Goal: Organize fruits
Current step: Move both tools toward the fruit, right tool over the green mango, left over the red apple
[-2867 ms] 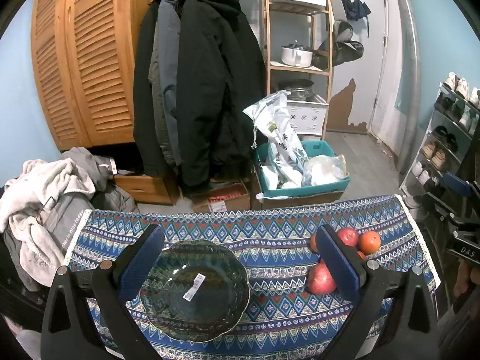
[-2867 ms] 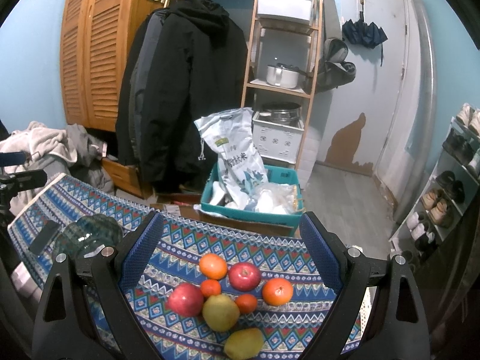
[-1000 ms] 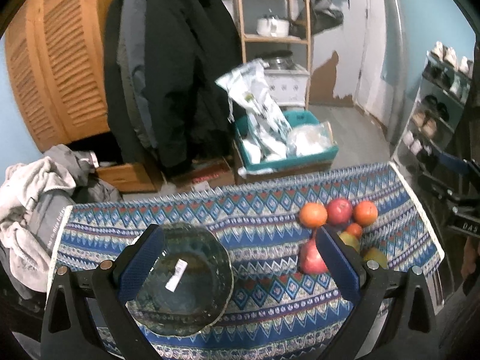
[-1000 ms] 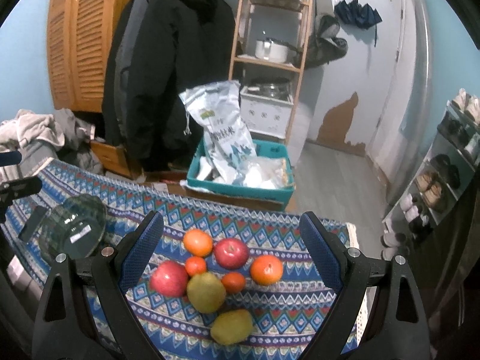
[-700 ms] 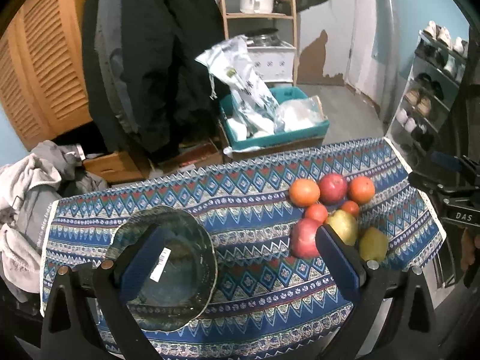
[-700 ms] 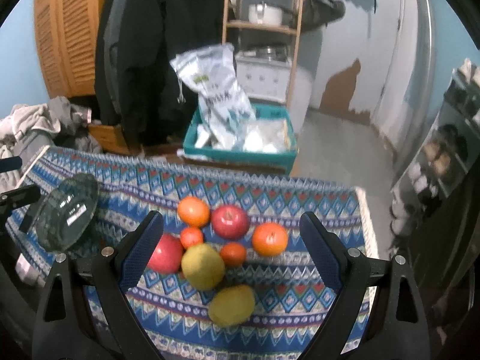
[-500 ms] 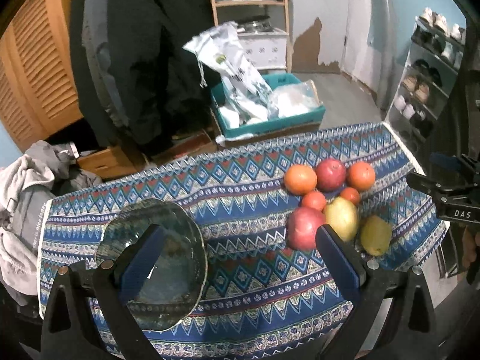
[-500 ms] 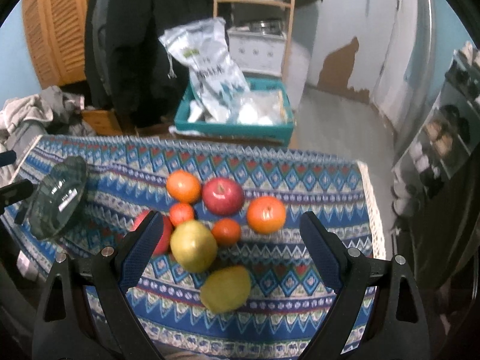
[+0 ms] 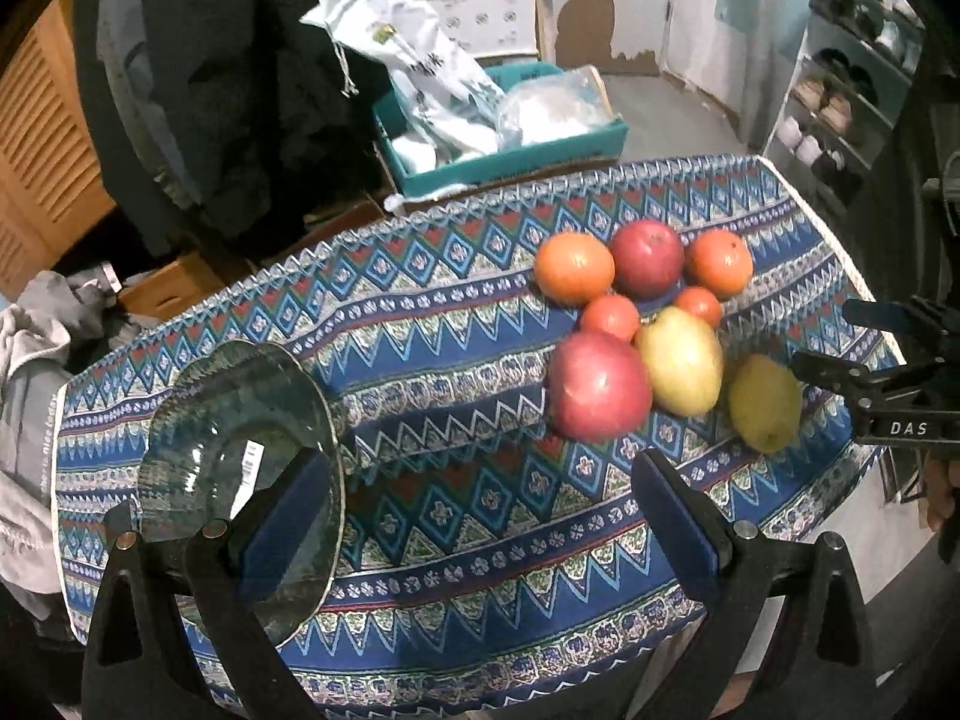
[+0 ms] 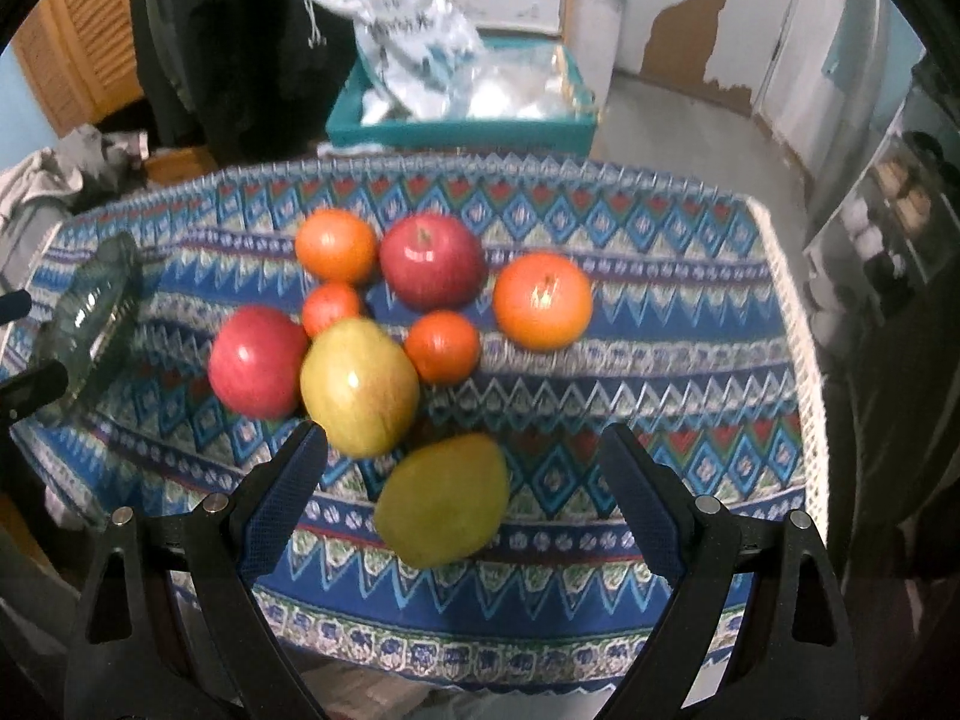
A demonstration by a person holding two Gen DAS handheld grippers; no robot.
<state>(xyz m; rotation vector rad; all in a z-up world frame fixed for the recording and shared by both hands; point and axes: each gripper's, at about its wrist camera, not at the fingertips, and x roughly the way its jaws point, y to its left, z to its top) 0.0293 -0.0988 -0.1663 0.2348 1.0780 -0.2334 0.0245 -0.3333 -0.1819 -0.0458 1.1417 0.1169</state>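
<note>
A cluster of fruit lies on the patterned cloth (image 9: 456, 324). It includes a red apple (image 9: 597, 387), a yellow-green fruit (image 9: 681, 360) and a yellow one (image 9: 765, 402); behind them are oranges (image 9: 573, 267), another apple (image 9: 647, 258) and small tangerines (image 9: 609, 317). A glass bowl (image 9: 240, 420) sits at the left and looks tilted. My left gripper (image 9: 480, 510) is open, and its left finger shows through the bowl's near rim. My right gripper (image 10: 462, 468) is open above the yellow fruit (image 10: 441, 498), touching nothing. The bowl (image 10: 90, 312) appears at the right view's left edge.
Beyond the table's far edge stands a teal bin (image 9: 504, 150) with white bags. Dark coats (image 9: 240, 90) hang at the back left and a shoe rack (image 9: 852, 90) is on the right. Clothes (image 9: 36, 360) are piled at the left. The cloth's fringed right edge (image 10: 798, 330) is close to the fruit.
Both grippers have risen and tipped down, so the fruit now fills the middle of each view. The bowl has shifted from between the left fingers onto the left finger. Both grippers stay open.
</note>
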